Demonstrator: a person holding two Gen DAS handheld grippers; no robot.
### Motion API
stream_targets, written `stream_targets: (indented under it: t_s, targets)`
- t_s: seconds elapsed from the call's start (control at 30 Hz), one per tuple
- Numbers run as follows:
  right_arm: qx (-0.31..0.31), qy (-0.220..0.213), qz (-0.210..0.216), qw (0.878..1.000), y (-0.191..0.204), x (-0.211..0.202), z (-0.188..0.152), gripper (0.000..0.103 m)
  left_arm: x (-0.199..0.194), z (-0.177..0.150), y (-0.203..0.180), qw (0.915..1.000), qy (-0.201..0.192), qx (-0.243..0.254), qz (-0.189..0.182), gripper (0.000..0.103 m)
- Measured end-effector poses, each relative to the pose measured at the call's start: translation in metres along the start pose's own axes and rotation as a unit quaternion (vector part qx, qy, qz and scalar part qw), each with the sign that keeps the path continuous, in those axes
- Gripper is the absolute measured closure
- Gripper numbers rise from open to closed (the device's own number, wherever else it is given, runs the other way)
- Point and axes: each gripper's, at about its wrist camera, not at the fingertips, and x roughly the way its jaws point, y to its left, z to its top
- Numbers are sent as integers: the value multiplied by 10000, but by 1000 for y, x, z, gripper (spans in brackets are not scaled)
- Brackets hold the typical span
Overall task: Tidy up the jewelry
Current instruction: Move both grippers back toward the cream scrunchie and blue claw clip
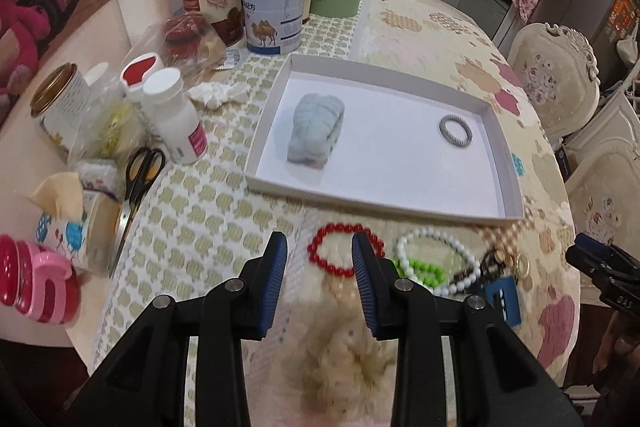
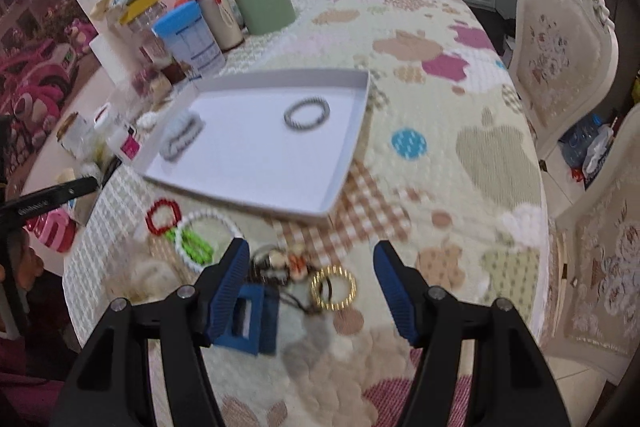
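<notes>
1. Left gripper (image 1: 319,254) and right gripper (image 2: 310,275): jaws apart, empty
2. Red bead bracelet (image 1: 344,247) lies before white tray (image 1: 504,215); light, floppy, beads slippery; pinch across one strand

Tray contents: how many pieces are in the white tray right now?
2: a pale blue scrunchie at the white tray's left end, and a silver ring bracelet near its right end.
</notes>
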Motion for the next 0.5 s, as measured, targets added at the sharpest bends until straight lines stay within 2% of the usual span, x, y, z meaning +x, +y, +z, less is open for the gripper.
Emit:
stream_targets:
  t_s: [0.17, 0.5]
  targets:
    - [2, -65, 46, 10000, 7, -8, -14, 35, -8, -18, -1, 9998, 97, -18, -155, 79]
    - [-218, -110, 102, 9997, 31, -17, -18, 35, -19, -42, -8, 9998, 75, 126, -109, 79]
